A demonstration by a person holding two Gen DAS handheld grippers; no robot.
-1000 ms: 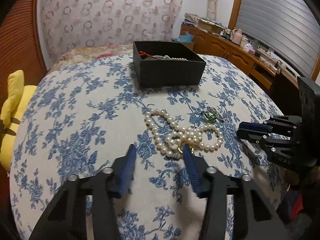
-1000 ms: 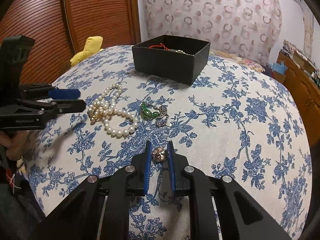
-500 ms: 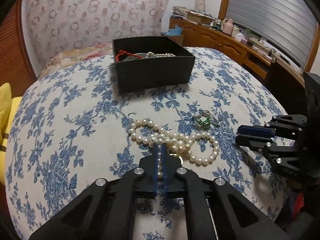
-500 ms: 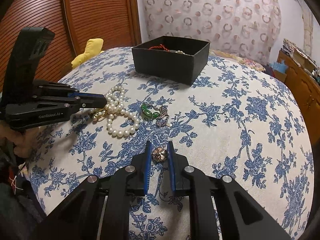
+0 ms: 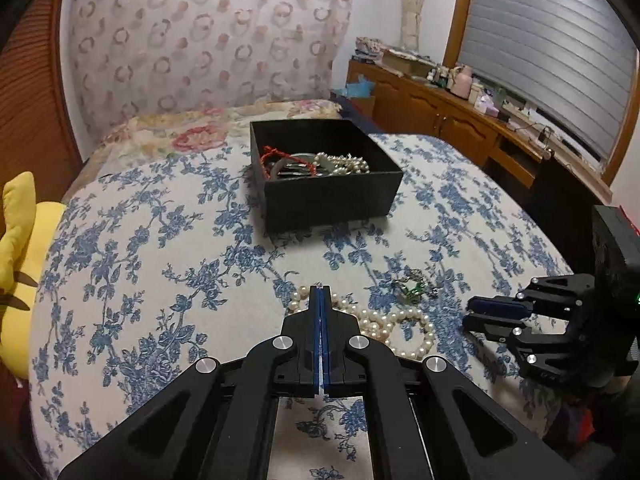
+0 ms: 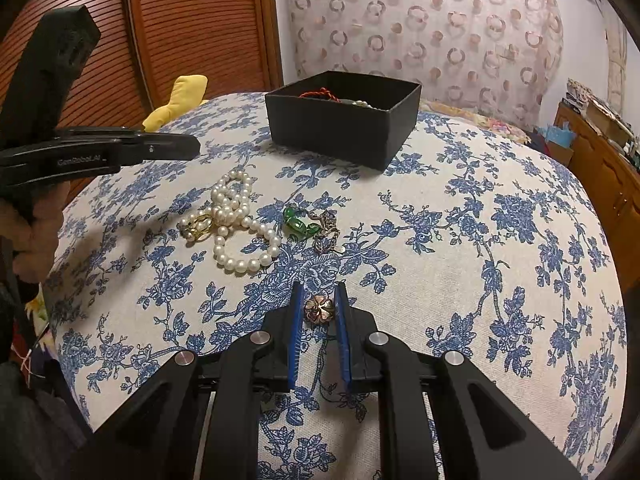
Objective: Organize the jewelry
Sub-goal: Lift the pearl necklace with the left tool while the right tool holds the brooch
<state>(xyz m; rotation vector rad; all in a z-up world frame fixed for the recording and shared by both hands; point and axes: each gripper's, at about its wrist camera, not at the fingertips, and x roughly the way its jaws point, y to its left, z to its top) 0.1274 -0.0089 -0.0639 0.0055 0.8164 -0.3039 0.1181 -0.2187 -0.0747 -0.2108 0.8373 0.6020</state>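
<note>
The left gripper is shut tight, its blue pads pressed together with nothing visible between them. Seen from the right wrist view it hangs clear above the cloth, and the pearl necklace lies loose under and beyond its tips, not lifted. A hand grips its handle at the left edge.

The right gripper sits low over the bedspread with its fingers set narrow on either side of a small gold flower brooch. The brooch rests between the pads; whether they actually press on it cannot be told.

The pearl necklace is coiled in loops on the blue-flowered bedspread, with a gold ring lying against its left side. Just to the right of the pearls is a green pendant tangled with a thin bronze chain. These pieces lie between the right gripper and the black box, so they stand in the line from the brooch to the box.

The box stands open farther back on the bed. Inside it are a red cord, some dark bangles and another string of pearls.

A yellow plush toy lies off the left edge of the bed. A wooden cabinet with clutter on top runs along the right wall under a window blind.
</note>
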